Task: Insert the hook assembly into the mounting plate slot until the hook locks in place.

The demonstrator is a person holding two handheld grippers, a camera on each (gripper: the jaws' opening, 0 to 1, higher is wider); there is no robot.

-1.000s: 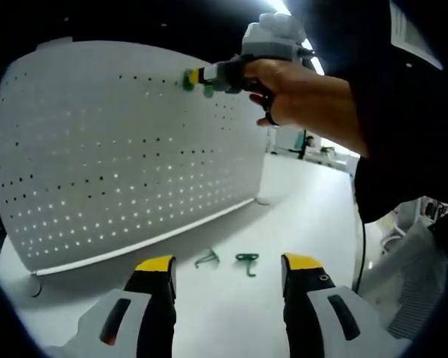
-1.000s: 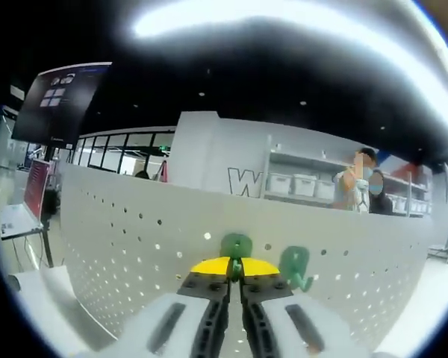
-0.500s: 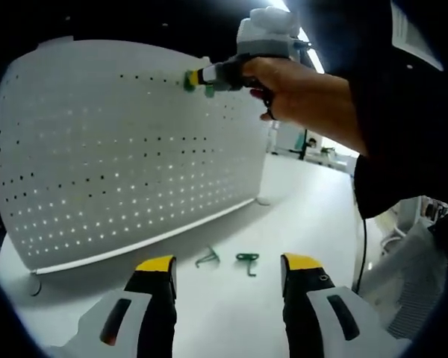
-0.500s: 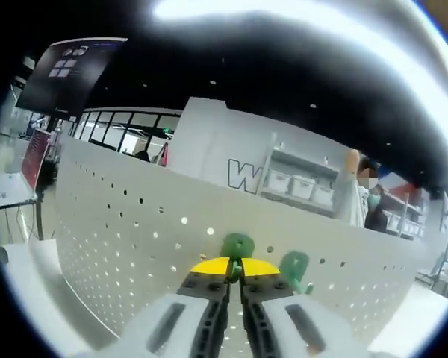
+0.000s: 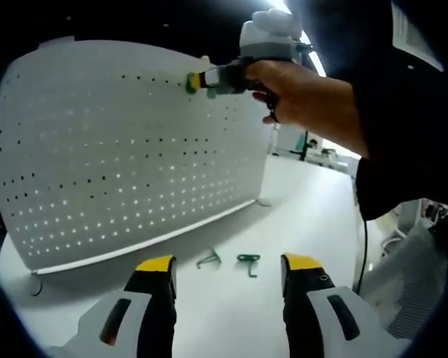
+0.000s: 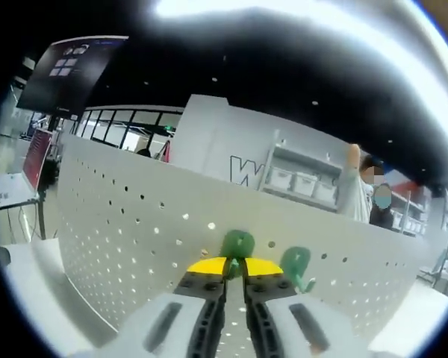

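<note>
Right gripper (image 6: 235, 267), jaws clamped on a green hook (image 6: 237, 245), is pressing it at the pegboard's (image 5: 119, 149) top holes, beside a hung hook (image 6: 296, 266); should be pushing square. Left gripper (image 5: 228, 272) is idling wide over the table (image 5: 299, 209).

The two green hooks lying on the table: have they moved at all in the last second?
No. Both green hooks lie on the table in the same spot below the pegboard edge, ahead of the open left gripper.
</note>
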